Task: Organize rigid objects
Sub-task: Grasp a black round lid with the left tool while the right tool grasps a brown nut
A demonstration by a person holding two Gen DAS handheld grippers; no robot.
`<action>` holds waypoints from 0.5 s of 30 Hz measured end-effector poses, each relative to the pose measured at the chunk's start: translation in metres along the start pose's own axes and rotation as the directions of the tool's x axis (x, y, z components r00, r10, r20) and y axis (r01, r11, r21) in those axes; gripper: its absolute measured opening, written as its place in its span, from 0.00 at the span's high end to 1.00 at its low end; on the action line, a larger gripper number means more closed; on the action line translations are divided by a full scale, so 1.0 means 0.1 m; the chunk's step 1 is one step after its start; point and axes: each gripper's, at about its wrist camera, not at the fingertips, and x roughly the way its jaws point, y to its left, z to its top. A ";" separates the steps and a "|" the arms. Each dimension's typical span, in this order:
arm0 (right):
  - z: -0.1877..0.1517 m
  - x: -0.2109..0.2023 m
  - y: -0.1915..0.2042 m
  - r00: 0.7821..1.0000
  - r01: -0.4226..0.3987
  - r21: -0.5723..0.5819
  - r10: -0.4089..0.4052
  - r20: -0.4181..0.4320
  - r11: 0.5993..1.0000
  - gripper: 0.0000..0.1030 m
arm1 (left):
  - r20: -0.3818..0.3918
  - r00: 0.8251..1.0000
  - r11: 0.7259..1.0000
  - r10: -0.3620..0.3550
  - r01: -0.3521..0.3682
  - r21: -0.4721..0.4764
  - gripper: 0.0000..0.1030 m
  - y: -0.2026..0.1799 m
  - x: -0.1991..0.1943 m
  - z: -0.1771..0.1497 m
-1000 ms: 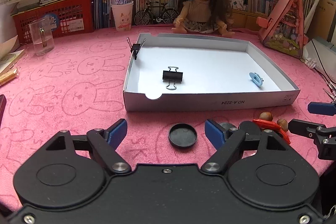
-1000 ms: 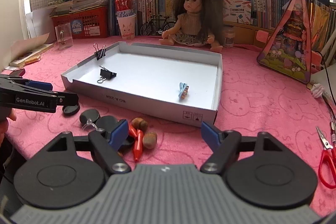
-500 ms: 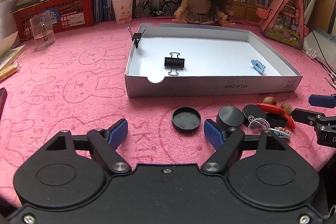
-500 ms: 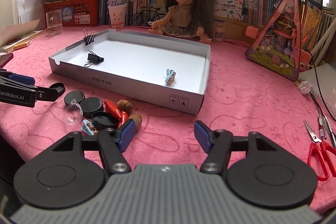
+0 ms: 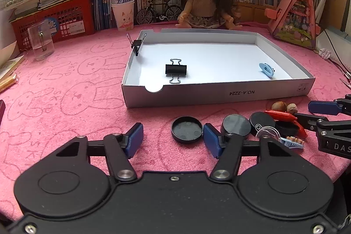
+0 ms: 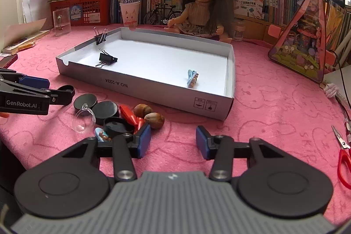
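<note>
Pink cloth (image 5: 65, 102): black cap (image 5: 186, 129) lies beyond closing left gripper (image 5: 173, 139).

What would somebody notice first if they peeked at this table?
Probably the long-haired brown doll sitting at the back of the pink bunny-patterned tablecloth. Right in front of her lies a shallow white cardboard box lid with a black binder clip inside. Nearer the camera, a jumble of round black caps and brown nuts waits outside it.
</note>
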 end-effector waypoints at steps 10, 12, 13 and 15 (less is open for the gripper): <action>0.04 0.05 0.03 1.000 -0.024 0.009 0.024 0.014 1.000 0.52 | 0.002 1.000 1.000 -0.003 0.003 -0.001 0.50 0.00 0.02 0.01; 0.05 0.06 0.04 0.999 -0.030 0.014 0.030 0.016 0.999 0.53 | 0.003 1.000 1.000 -0.003 0.003 -0.001 0.51 0.00 0.02 0.01; 0.05 0.06 0.04 0.999 -0.032 0.017 0.032 0.016 0.999 0.53 | 0.003 1.000 1.000 -0.003 0.003 -0.001 0.52 0.00 0.02 0.01; 0.06 0.08 0.05 0.999 -0.036 0.019 0.036 0.016 0.999 0.54 | 0.005 1.000 1.000 -0.003 0.003 -0.001 0.53 -0.01 0.02 0.03</action>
